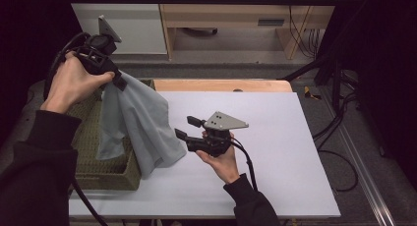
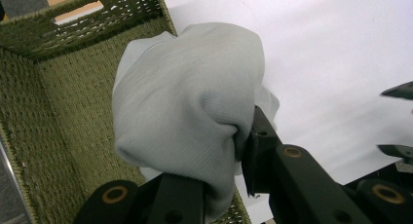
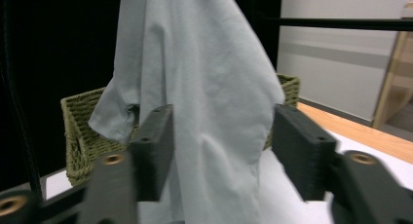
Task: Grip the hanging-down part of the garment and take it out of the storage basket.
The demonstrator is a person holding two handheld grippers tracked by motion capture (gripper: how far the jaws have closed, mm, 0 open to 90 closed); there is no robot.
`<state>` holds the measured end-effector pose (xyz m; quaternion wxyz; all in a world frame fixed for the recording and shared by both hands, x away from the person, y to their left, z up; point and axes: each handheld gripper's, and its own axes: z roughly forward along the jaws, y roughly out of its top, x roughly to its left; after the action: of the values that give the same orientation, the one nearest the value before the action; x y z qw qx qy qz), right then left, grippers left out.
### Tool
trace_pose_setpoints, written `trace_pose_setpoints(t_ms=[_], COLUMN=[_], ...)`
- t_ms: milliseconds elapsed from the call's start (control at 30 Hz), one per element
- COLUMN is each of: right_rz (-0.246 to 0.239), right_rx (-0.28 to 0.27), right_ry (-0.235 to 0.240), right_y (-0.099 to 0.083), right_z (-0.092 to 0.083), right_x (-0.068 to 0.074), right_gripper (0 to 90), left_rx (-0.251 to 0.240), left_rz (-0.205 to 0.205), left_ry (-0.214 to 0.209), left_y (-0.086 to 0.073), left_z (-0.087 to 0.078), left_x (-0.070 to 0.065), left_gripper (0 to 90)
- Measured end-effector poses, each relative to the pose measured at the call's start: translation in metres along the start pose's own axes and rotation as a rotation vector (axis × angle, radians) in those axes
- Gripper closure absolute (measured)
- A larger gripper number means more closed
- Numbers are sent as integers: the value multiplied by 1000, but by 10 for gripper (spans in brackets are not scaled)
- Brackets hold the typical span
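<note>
High view: left gripper [image 1: 117, 81] pinches the top of the grey cloth [image 1: 140, 125], lifted above the woven basket [image 1: 105, 179] at the table's [image 1: 275, 186] left edge; the hem drapes over the basket's right wall onto the table. Right gripper [image 1: 186, 128] is spread, just beside the cloth.

Left gripper view: jaws pressed on bunched fabric.

Right gripper view: cloth hangs ahead of the spread jaws, not pinched. I'd catch a free lower edge, not the middle fold.
</note>
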<state>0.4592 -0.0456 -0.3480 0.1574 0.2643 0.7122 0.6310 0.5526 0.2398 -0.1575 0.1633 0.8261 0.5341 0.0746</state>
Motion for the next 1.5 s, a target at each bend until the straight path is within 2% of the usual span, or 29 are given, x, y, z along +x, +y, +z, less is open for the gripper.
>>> trace_pose_setpoints(t_ms=[167, 300, 400, 1033, 1233, 1500], right_rz=[20, 34, 46, 69, 80, 65], right_rx=[-14, 1, -10, -54, -73, -58], right_ry=[-71, -124, -150, -322, -364, -398], right_y=[-7, -17, -25, -52, -60, -74], right_z=[-21, -35, -48, -126, -146, -161], right_x=[-7, -18, -25, -37, -40, -39], right_gripper=[227, 146, 108, 33, 25, 18], left_rx=[-4, -6, -6, -5, -4, -4], left_rz=[-1, 1, 3, -15, -18, -21], left_ry=[-1, -10, -11, -16, -19, -20], left_y=[-1, -2, -3, -8, -9, -9], left_z=[-1, 1, 2, 2, 2, 1], left_x=[0, 1, 1, 10, 12, 15], left_gripper=[796, 795, 795, 795, 795, 794])
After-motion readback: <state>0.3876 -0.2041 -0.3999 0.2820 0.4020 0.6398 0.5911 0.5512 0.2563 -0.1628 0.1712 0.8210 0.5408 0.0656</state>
